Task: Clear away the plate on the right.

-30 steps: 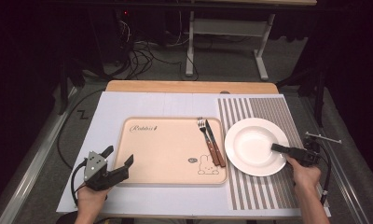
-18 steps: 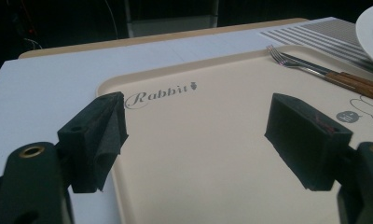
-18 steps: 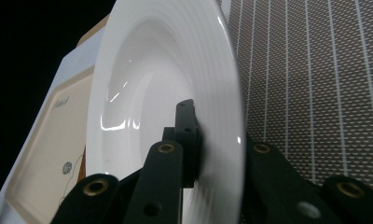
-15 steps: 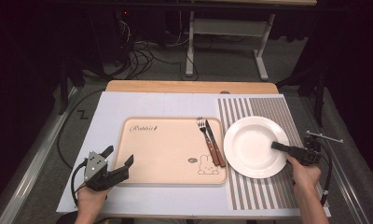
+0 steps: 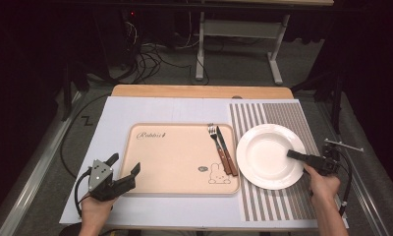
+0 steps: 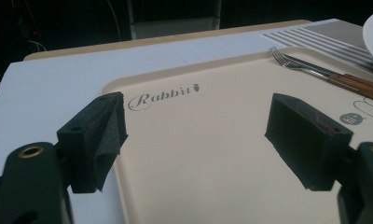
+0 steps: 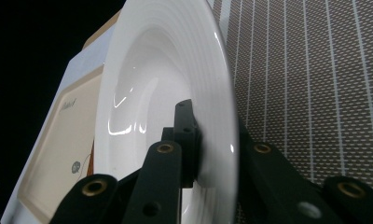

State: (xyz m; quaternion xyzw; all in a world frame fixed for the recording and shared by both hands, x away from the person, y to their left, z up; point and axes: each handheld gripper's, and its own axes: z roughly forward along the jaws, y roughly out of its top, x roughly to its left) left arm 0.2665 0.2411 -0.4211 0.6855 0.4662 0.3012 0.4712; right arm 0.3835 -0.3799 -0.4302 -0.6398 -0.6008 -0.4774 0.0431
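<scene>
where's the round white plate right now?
High view: the round white plate lies right of centre on the striped placemat, beside the beige tray; the right gripper clamps its right rim.

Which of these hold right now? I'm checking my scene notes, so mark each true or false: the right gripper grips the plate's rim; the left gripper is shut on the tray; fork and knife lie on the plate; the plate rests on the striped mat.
1. The right gripper grips the rim of the white plate. True: its jaws clamp the rim.
2. The left gripper is shut on the tray. False: its jaws stand wide open at the tray's corner.
3. The fork and knife lie on the plate. False: they lie on the tray.
4. The plate rests on the striped mat. True.
</scene>
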